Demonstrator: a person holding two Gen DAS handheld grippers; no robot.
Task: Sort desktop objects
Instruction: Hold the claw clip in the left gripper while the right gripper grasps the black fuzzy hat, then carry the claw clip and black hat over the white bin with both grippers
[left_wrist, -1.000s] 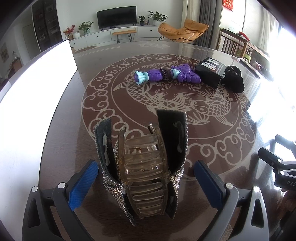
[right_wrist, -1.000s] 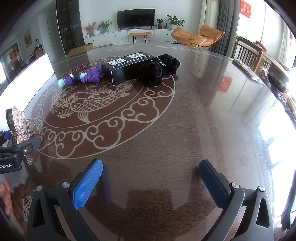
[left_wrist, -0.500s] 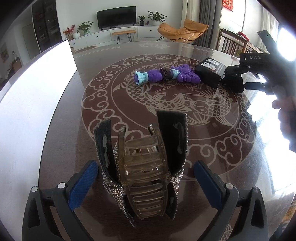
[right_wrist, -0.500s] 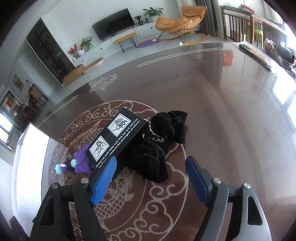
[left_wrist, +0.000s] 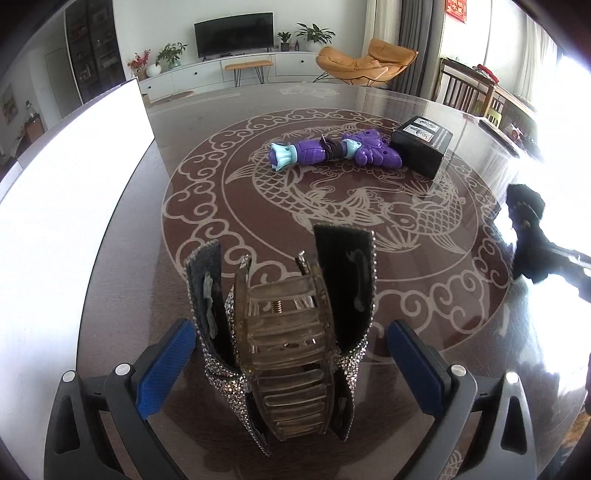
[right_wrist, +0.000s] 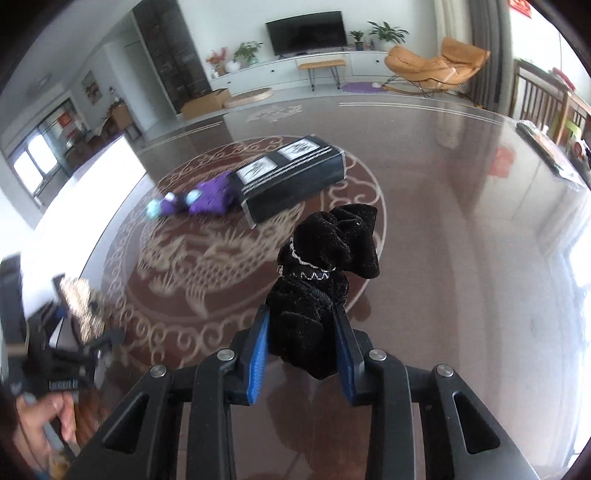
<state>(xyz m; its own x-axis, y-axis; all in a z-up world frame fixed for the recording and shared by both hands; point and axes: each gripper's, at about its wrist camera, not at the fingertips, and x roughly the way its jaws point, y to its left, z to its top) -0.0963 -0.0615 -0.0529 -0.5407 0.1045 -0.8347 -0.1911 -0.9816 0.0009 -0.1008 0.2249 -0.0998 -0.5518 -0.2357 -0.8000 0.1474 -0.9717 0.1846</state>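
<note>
A rhinestone bow hair claw (left_wrist: 284, 332) stands on the table between the blue pads of my left gripper (left_wrist: 291, 360), which is open around it without touching. My right gripper (right_wrist: 301, 345) is shut on a black velvet scrunchie (right_wrist: 325, 266) and holds it above the table; the scrunchie also shows at the right of the left wrist view (left_wrist: 526, 225). A purple toy (left_wrist: 332, 149) and a black box (left_wrist: 423, 144) lie at the far side of the table; the right wrist view shows the box (right_wrist: 291, 179) and toy (right_wrist: 207, 199) too.
The table is a round dark top with a pale koi pattern (left_wrist: 369, 206). A white board (left_wrist: 66, 206) lies along its left side. The hair claw and left gripper appear blurred at the left of the right wrist view (right_wrist: 79, 306). Chairs stand beyond the right edge.
My right gripper closed on the black scrunchie beside the box, lifted it and carried it back toward the near right. The left gripper and hair claw stayed put.
</note>
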